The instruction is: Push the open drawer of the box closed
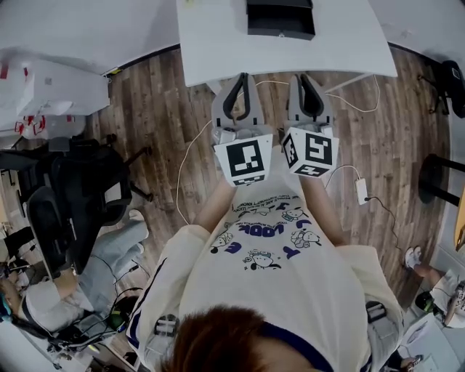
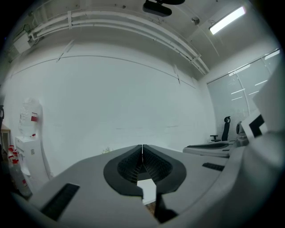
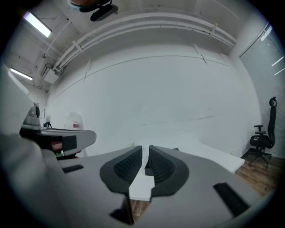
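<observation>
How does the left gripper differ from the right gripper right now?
The left gripper has its jaws pressed fully together; the right gripper has a thin slit between its jaws. In the head view the left marker cube faces the camera flat, while the right marker cube is turned, showing two faces. Both grippers are empty and point at the white table, short of the black box.

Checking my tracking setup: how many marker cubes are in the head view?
2. The left cube and the right cube sit side by side in front of the person, just short of the white table. None seems hidden.
</observation>
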Motion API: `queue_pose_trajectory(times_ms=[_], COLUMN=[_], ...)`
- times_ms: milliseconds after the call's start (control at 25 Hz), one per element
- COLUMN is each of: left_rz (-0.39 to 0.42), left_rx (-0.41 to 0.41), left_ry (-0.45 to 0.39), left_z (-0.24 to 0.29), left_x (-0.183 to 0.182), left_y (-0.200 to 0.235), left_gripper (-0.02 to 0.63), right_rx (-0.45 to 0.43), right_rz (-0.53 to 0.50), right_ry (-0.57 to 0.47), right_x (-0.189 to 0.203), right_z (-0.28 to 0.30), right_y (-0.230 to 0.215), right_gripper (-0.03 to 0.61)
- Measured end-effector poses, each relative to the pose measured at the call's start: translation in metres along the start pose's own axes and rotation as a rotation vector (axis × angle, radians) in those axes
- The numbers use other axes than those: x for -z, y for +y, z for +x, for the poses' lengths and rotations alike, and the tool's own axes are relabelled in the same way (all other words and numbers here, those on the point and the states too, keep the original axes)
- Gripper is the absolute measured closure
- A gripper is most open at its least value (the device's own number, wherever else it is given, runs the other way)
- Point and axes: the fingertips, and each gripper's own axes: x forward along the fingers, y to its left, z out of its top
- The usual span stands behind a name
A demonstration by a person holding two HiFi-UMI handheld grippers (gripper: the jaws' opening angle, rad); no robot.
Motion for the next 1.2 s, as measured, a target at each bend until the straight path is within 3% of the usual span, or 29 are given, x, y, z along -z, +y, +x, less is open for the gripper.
queue_pose_trajectory(times_ms=[600,1200], left_rz=[-0.009,-0.025], left_rx=[0.008,0.008], left_ry=[0.067,0.121], left_z=[0.073,0.180], left_x=[0.024,0.043], left_y=[0.004,0.000], left_gripper=[0.597,0.597], right_rx=[0.004,-0.078], right_rz=[0.021,0.054], right_ry=[0.085,0.195], right_x=[0.022,0.045], right_z=[0.068,0.165], right_y=[-0.023,-0.058], right_gripper=[0.534,0.532])
